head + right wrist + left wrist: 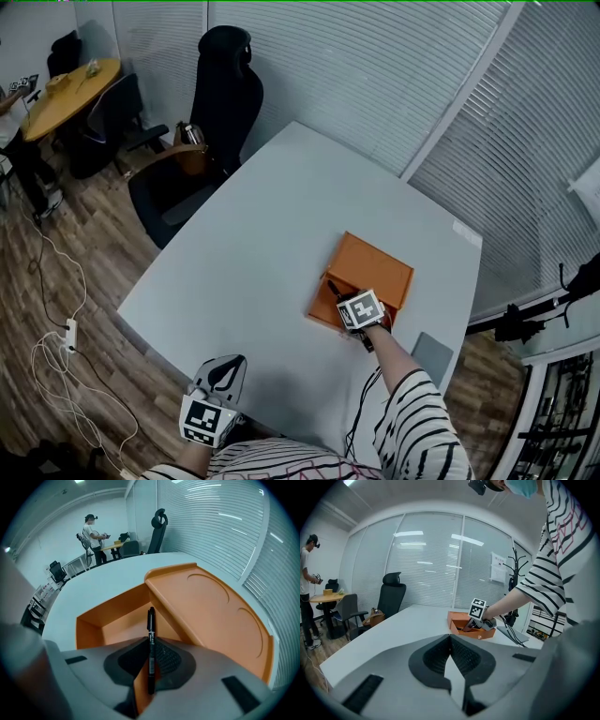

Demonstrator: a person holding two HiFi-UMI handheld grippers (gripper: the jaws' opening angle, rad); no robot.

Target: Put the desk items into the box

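Note:
An orange box (pixel 375 267) lies open on the white table (pixel 262 253), right of centre. My right gripper (pixel 339 295) hangs over its near left corner, shut on a black pen (pixel 151 648). In the right gripper view the pen points forward from between the pads, its tip above the box's open compartment (pixel 117 620), with the flat lid (pixel 211 606) to the right. My left gripper (pixel 225 370) is at the table's near edge, far from the box, shut with nothing in it. The left gripper view shows the box (pixel 457 619) and the right gripper (pixel 471 625) ahead.
A black office chair (pixel 211 122) stands at the table's far left corner. A grey flat pad (pixel 433 356) lies at the table's near right edge. Cables (pixel 66 375) trail on the wooden floor at left. A person stands at a round yellow table (pixel 70 94) far left.

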